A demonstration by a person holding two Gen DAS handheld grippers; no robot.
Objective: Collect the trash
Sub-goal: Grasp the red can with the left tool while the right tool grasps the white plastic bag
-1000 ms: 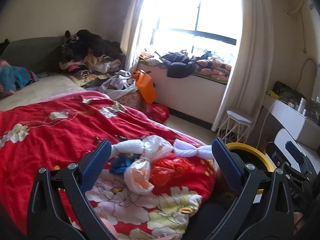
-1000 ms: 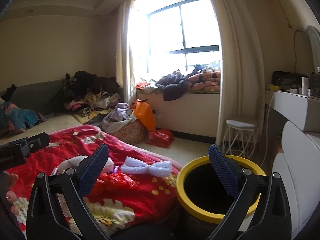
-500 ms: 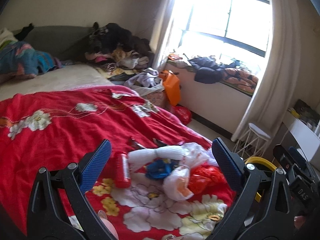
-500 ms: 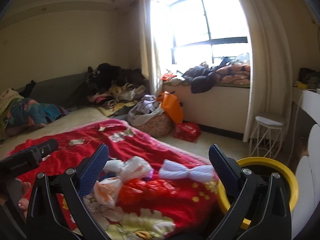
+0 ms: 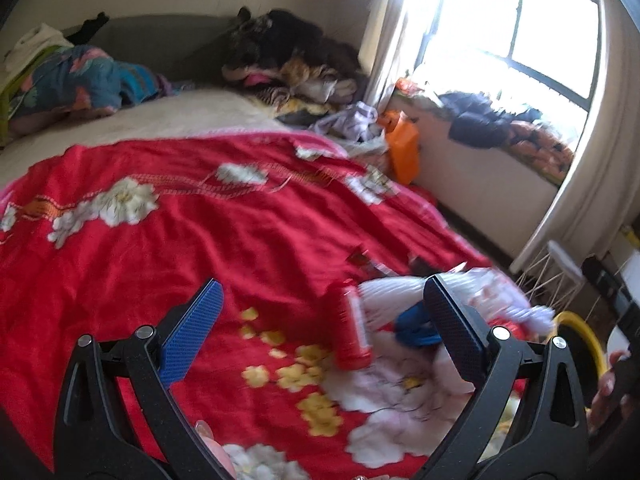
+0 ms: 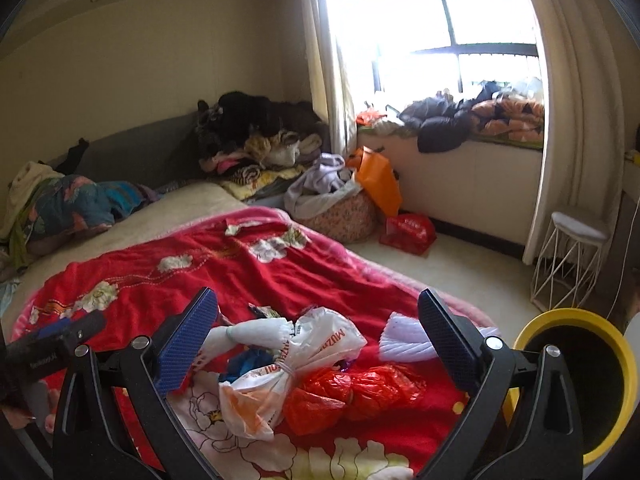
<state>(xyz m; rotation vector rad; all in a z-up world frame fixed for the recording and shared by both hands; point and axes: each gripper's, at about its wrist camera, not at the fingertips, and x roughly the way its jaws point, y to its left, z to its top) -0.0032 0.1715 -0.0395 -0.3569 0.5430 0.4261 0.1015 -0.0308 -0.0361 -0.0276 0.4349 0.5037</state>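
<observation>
On the red floral bed (image 6: 256,276), near its foot, we log the trash heap: tied white bag (image 6: 280,364), red bag (image 6: 352,392), red can (image 5: 352,328). Both grippers, left (image 5: 320,332) and right (image 6: 316,340), jaws spread, empty. The can's long axis runs away from us, between the left jaws; left is nearer. Yellow bin (image 6: 576,320) sits right.

Daylight pours through the window (image 6: 452,32), blown out to white glare in both views. The left view is smeared with motion blur; the right is sharp. Fisheye curvature bends the walls, and corners fall dark.
</observation>
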